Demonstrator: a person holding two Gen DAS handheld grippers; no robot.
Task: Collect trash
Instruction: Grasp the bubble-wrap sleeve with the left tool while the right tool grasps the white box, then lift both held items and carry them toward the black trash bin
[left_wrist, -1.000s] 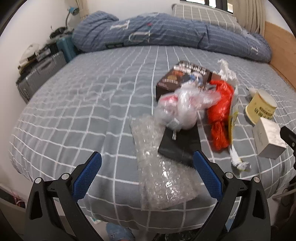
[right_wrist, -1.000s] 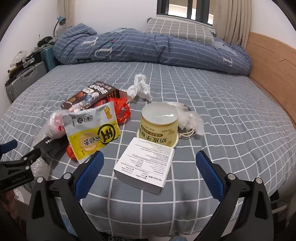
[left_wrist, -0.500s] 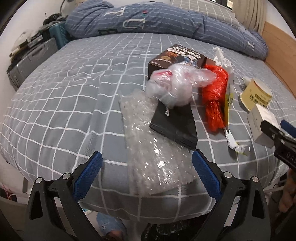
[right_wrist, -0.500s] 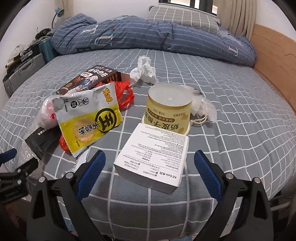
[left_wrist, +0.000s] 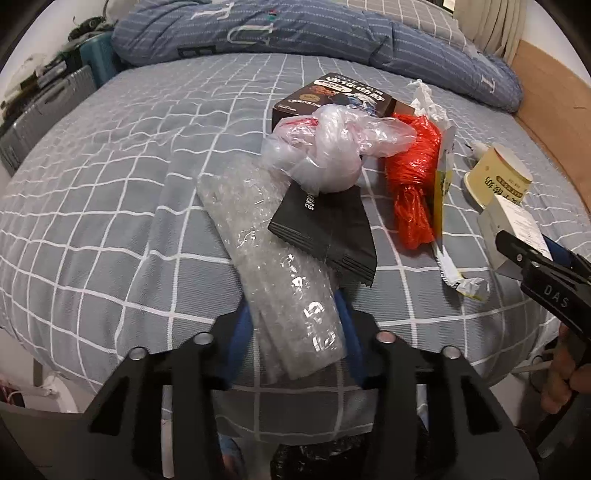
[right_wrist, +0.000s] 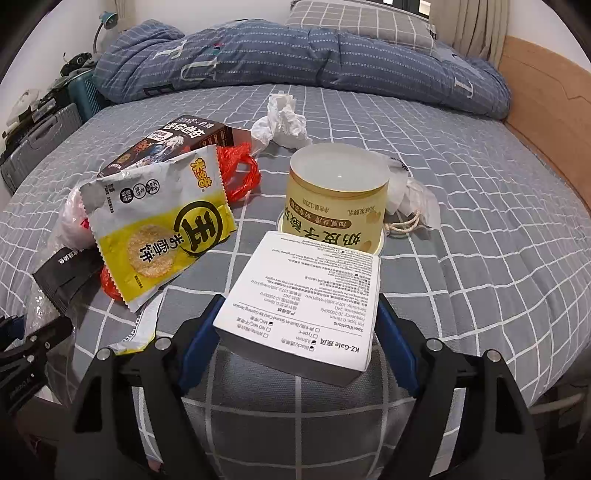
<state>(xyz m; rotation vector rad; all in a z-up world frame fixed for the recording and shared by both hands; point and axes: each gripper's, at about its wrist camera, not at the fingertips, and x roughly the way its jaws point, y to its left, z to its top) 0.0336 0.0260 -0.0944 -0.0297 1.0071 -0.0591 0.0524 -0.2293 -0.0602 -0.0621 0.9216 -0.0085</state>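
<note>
Trash lies on a grey checked bed (left_wrist: 110, 206). My left gripper (left_wrist: 293, 328) has its jaws closing, and its blue pads press the near end of a strip of bubble wrap (left_wrist: 273, 251). A black pouch (left_wrist: 325, 232), a knotted clear bag (left_wrist: 332, 155) and a red bag (left_wrist: 413, 184) lie just beyond. My right gripper (right_wrist: 299, 339) is closing too, pads against the sides of a white box (right_wrist: 306, 295). Behind the box stands a yellow tub (right_wrist: 336, 199). A yellow snack wrapper (right_wrist: 159, 229) lies to its left.
A brown snack box (right_wrist: 173, 144) and crumpled tissue (right_wrist: 282, 122) lie farther back, with a rolled blue duvet (right_wrist: 295, 55) behind them. Suitcases (left_wrist: 44, 107) stand left of the bed and a wooden headboard (right_wrist: 543, 85) is on the right. The bed's near edge is under both grippers.
Both pairs of jaws have come in from wide open: the left onto the bubble wrap, the right around the white box. Both views have tipped down and drawn nearer the trash.
</note>
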